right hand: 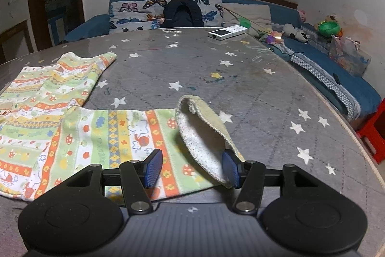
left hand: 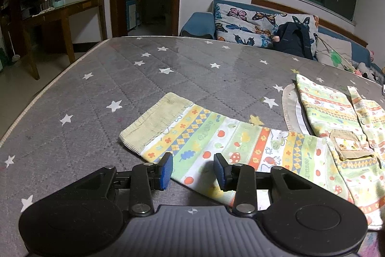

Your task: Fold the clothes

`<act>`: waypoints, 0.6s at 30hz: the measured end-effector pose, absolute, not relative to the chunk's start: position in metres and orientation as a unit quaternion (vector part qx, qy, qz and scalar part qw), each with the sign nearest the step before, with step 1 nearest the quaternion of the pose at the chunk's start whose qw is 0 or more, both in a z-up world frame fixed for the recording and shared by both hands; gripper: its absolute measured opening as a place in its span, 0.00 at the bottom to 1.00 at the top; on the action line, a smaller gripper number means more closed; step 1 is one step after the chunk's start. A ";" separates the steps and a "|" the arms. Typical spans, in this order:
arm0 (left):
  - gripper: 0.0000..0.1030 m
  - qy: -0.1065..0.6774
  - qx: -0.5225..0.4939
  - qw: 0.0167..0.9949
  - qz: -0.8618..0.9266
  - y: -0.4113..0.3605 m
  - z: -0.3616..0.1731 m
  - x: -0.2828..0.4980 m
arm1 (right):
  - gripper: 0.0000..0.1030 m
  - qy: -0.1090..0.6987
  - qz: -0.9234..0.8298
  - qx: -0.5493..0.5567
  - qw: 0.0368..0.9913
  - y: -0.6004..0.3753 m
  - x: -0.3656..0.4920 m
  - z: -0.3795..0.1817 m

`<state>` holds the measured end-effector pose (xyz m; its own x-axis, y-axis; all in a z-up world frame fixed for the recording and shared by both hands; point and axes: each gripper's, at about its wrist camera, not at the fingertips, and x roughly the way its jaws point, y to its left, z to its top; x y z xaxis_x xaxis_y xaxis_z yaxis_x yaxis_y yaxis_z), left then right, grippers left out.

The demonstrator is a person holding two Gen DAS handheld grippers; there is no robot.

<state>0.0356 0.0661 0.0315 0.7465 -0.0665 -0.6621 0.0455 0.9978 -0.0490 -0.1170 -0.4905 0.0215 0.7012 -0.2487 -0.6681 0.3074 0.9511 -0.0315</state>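
Left gripper (left hand: 193, 170), jaws spread and gripping nothing, hangs over the left sleeve (left hand: 192, 136) of the patterned baby garment (left hand: 336, 160), which lies flat across the near edge of the star-print table (left hand: 120, 78). Right gripper (right hand: 191, 168), jaws also spread, straddles the right sleeve (right hand: 134, 134); its ribbed cuff (right hand: 204, 136) is turned up, resting against the right pad (right hand: 229, 166). A white remote (right hand: 227, 32) lies at the far edge.

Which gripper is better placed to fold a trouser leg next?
Probably the right gripper: its open jaws already straddle the curled-up cuff. The left gripper, also open, sits over the other leg's middle, away from that leg's cuff.
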 end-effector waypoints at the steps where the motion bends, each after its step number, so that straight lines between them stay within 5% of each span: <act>1: 0.42 0.355 -0.014 0.934 -0.030 0.066 0.032 0.036 | 0.54 0.356 -0.154 0.042 0.921 -0.492 -0.118 0.022; 18: 0.57 0.350 -0.007 0.936 -0.026 0.063 0.034 0.034 | 0.66 0.343 -0.181 0.069 0.919 -0.503 -0.133 0.025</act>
<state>0.0337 0.0634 0.0344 0.7532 -0.0538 -0.6556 0.0436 0.9985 -0.0318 -0.1327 -0.5035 0.0254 0.6985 -0.2859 -0.6560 0.3801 0.9249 0.0016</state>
